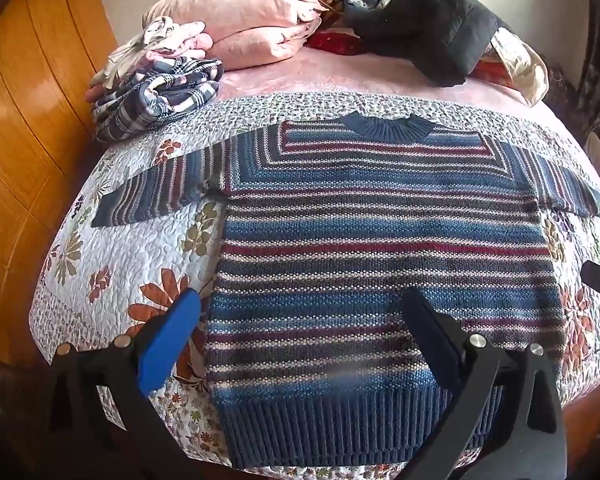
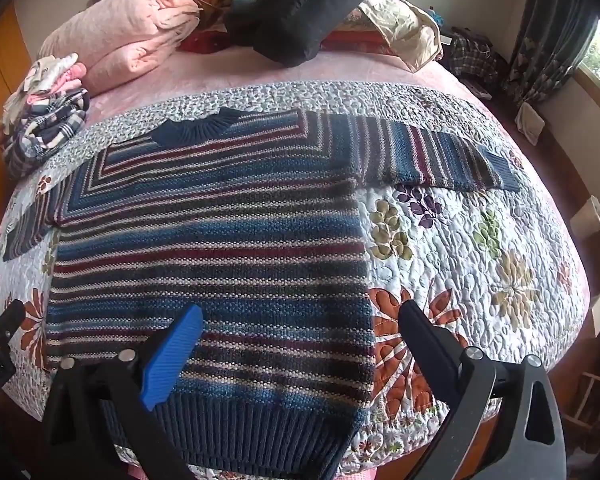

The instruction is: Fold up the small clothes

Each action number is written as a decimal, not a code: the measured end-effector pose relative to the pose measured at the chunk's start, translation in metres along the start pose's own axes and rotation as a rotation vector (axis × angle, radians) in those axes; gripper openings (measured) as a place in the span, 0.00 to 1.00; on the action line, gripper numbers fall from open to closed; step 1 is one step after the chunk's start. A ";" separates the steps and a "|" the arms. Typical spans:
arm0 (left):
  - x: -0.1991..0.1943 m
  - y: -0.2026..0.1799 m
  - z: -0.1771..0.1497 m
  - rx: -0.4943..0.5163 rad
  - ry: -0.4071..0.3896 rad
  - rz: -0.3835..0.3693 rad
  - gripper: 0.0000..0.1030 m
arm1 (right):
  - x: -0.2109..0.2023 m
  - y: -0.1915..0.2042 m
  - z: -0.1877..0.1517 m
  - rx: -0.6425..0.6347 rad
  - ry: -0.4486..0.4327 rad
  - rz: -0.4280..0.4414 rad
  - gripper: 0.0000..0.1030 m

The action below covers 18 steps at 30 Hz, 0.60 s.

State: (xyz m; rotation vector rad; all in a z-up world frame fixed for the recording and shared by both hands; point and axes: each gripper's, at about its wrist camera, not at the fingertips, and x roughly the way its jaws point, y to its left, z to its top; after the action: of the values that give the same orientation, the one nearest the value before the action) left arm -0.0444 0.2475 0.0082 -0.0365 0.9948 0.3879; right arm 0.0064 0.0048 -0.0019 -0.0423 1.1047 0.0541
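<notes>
A striped knit sweater in blue, maroon and white lies flat on the floral quilt, both sleeves spread out, neck away from me. My left gripper hovers open over the sweater's lower left part, near the ribbed hem; nothing is between its fingers. In the right wrist view the same sweater fills the left half. My right gripper stands open above its lower right corner, one finger over the knit and the other over the quilt.
A pile of plaid and pink clothes sits at the bed's far left. Pink folded blankets and a black jacket lie at the head of the bed. A wooden wardrobe stands on the left; a window and curtain are at right.
</notes>
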 end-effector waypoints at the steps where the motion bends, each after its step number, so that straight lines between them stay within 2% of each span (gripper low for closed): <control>1: 0.001 0.002 0.001 -0.003 -0.001 -0.001 0.96 | 0.000 0.000 0.000 -0.002 0.000 -0.001 0.96; 18: 0.003 0.003 0.002 -0.001 -0.007 0.021 0.96 | 0.004 0.000 -0.004 -0.002 -0.007 0.002 0.96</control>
State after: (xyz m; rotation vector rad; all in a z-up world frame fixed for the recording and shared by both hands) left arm -0.0421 0.2516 0.0074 -0.0260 0.9889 0.4073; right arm 0.0042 0.0041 -0.0070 -0.0428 1.0979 0.0575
